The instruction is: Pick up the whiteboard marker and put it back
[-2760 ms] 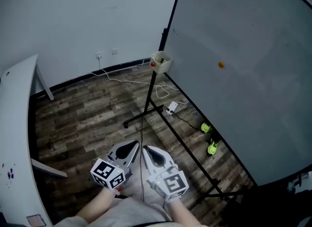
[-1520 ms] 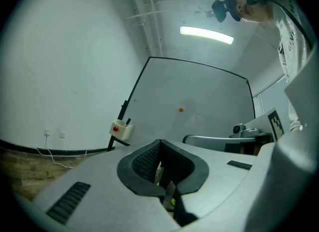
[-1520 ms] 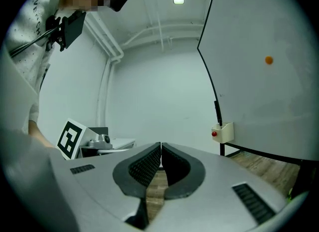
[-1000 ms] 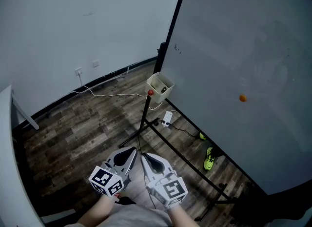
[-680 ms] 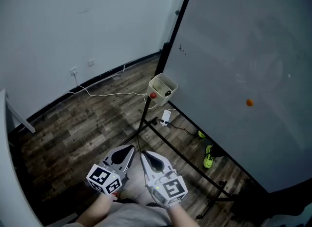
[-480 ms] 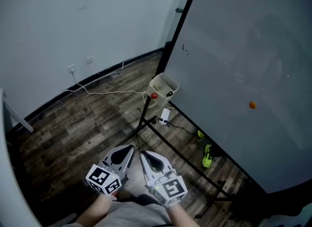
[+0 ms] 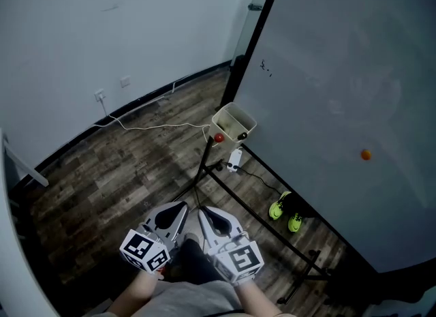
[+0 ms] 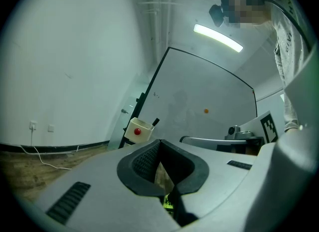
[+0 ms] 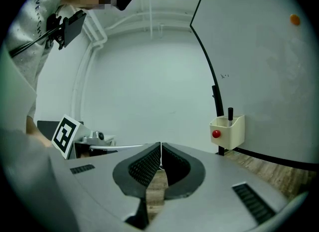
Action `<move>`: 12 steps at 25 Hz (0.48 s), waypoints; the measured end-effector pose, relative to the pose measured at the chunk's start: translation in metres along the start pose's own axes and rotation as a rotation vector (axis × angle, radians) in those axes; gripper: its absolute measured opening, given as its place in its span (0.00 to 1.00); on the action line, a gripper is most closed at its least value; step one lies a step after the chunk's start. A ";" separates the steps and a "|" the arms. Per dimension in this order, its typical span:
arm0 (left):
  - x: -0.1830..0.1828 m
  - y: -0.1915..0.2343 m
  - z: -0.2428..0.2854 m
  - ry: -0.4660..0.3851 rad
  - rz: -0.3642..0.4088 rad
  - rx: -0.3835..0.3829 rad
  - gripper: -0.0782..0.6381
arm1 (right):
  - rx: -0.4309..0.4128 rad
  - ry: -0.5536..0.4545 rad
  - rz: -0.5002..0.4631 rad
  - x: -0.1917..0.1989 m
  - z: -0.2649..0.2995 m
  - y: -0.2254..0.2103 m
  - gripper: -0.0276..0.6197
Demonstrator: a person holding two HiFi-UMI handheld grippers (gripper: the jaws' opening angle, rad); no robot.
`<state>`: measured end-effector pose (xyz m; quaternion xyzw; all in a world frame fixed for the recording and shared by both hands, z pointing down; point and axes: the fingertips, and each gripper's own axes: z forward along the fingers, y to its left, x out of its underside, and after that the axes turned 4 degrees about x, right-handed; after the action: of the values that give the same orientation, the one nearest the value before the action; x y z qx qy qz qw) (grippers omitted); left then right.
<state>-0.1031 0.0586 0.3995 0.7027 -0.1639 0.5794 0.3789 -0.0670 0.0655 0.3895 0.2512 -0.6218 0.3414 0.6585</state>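
A black whiteboard marker [image 9: 230, 113] stands upright in a cream holder box [image 9: 228, 130] fixed at the whiteboard's left edge; the left gripper view shows the marker [image 8: 155, 121] leaning out of the same box [image 8: 138, 128]. From the head view the box [image 7: 234, 123] sits on the board stand, well ahead of both grippers. My left gripper [image 7: 178, 210] and right gripper [image 7: 208, 213] hang side by side low over the floor. In their own views the left gripper [image 8: 160, 141] and the right gripper [image 9: 160, 146] have their jaws together, with nothing between them.
The large whiteboard [image 7: 340, 91] fills the right side on a black stand [image 7: 272, 220], with an orange magnet [image 7: 366, 154] on it and a red magnet [image 7: 219, 138] on the box. Green shoes [image 7: 285, 210], a power strip [image 7: 235, 160] and a white cable [image 7: 157, 127] lie on the wooden floor.
The view has drifted: the box and board sit slightly further right and the shoes show more. Both grippers stay low, side by side and shut.
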 end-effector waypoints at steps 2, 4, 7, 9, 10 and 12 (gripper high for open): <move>-0.001 0.010 0.012 0.003 -0.001 -0.002 0.12 | 0.006 -0.005 -0.005 -0.002 0.012 -0.012 0.07; -0.002 0.017 0.026 0.006 0.001 0.005 0.12 | 0.010 -0.009 -0.011 -0.006 0.021 -0.023 0.07; -0.007 0.026 0.051 0.003 0.007 0.027 0.12 | 0.022 -0.002 -0.016 -0.007 0.034 -0.044 0.07; -0.010 0.031 0.068 0.003 0.008 0.044 0.12 | 0.033 0.005 -0.021 -0.006 0.042 -0.058 0.07; -0.010 0.034 0.076 0.005 0.008 0.052 0.12 | 0.037 0.010 -0.025 -0.006 0.046 -0.065 0.08; -0.010 0.039 0.092 0.010 0.007 0.063 0.12 | 0.044 0.015 -0.030 -0.006 0.052 -0.078 0.08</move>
<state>-0.0685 -0.0355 0.3995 0.7107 -0.1460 0.5893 0.3553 -0.0414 -0.0246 0.3963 0.2724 -0.6051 0.3471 0.6627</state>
